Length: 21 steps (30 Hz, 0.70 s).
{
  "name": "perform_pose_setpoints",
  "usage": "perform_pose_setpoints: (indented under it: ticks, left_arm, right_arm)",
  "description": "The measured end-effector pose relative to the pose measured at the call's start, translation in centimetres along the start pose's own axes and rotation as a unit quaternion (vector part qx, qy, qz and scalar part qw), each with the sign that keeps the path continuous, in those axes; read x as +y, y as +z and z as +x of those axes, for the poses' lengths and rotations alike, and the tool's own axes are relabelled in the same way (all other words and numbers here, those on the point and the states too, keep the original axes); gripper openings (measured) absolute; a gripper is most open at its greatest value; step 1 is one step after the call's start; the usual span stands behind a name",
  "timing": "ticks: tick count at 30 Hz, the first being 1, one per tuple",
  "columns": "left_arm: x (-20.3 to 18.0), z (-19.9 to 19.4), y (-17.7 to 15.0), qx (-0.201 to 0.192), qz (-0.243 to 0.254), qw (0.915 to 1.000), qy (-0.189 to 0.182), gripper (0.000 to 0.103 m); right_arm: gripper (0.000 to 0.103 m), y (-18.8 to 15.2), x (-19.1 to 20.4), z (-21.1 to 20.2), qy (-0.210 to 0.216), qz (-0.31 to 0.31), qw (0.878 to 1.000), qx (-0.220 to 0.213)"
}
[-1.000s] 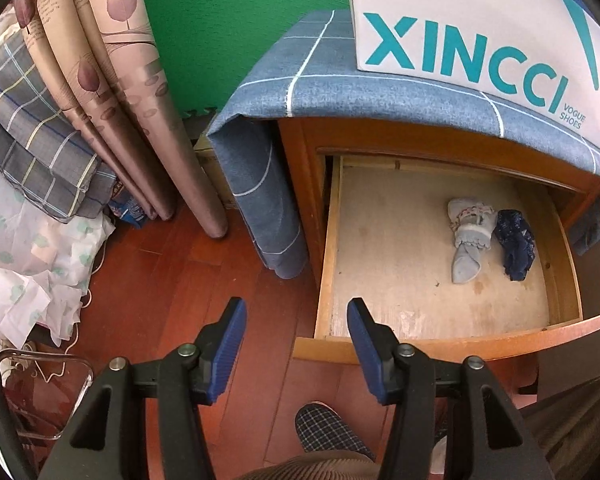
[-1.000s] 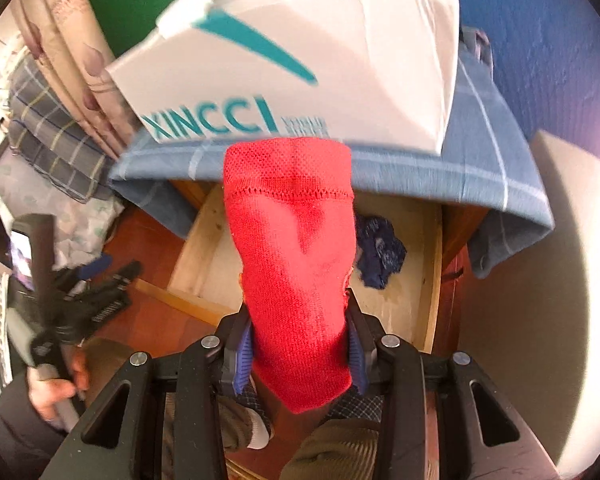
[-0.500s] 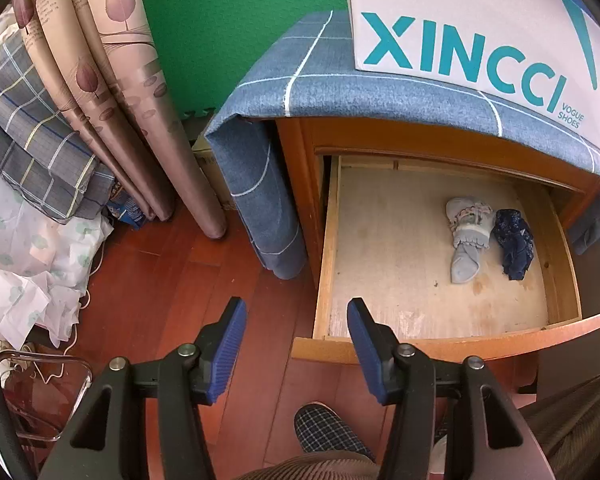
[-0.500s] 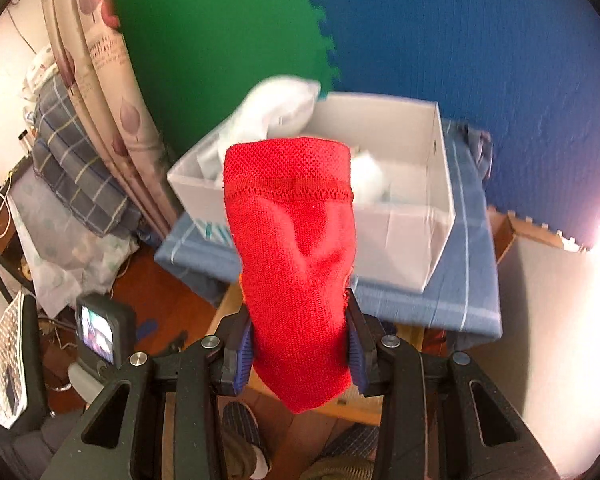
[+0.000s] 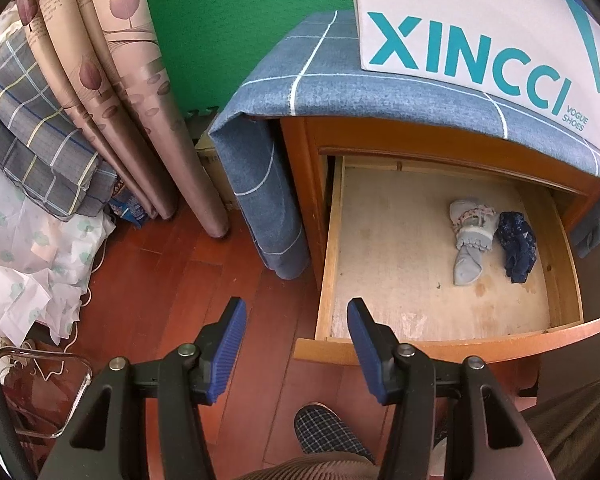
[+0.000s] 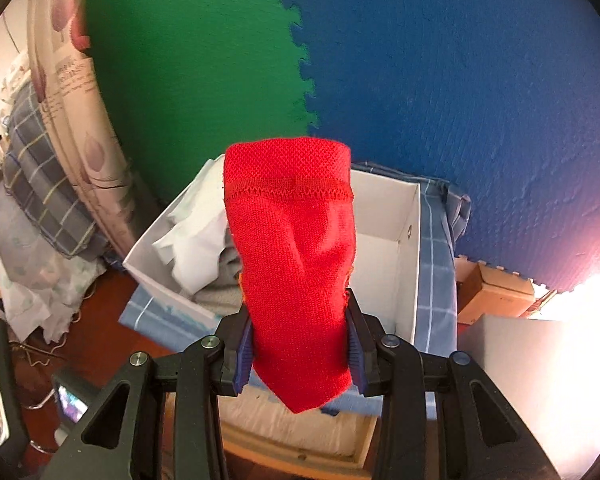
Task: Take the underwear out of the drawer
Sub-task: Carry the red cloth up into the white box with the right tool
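My right gripper [image 6: 298, 354] is shut on a red knitted garment [image 6: 292, 248] and holds it up high, in front of an open white shoebox [image 6: 404, 240] that holds white and grey clothes. In the left wrist view the wooden drawer [image 5: 332, 240] stands pulled open. A grey-and-pink garment [image 5: 470, 240] and a dark blue garment [image 5: 518, 246] lie at its right side. My left gripper [image 5: 296, 328] is open and empty, hovering over the floor by the drawer's front left corner.
The white XINCCI shoebox [image 5: 480, 32] sits on a blue checked cloth [image 5: 320, 76] over the cabinet. Curtains [image 5: 120, 80] and folded bedding [image 5: 32, 152] stand left. A slippered foot [image 5: 324, 432] is below the gripper. A cardboard box [image 6: 496, 292] lies right of the cabinet.
My right gripper has risen with the red garment from above the drawer to above the shoebox, whose inside now shows. The left gripper has barely moved.
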<state>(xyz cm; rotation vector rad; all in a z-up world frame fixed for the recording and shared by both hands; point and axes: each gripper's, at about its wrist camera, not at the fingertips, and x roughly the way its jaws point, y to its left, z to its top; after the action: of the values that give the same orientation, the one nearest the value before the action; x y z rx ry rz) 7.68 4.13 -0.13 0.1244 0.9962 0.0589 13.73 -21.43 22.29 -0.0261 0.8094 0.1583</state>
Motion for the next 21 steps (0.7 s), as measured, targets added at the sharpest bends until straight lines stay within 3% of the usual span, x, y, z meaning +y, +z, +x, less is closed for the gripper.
perform_pose_setpoints:
  ticks: [11,21]
  left_arm:
    - [0.3,0.2,0.0,0.003,-0.006,0.9999,-0.012,0.054]
    - [0.4,0.3,0.1,0.006,-0.015,0.9996,-0.025,0.054]
  right_arm:
    - [0.036,2.3,-0.8,6.1,-0.025,0.000,0.999,0.039]
    - [0.037,3.5,-2.0,9.2,-0.043,-0.001,0.997,0.059]
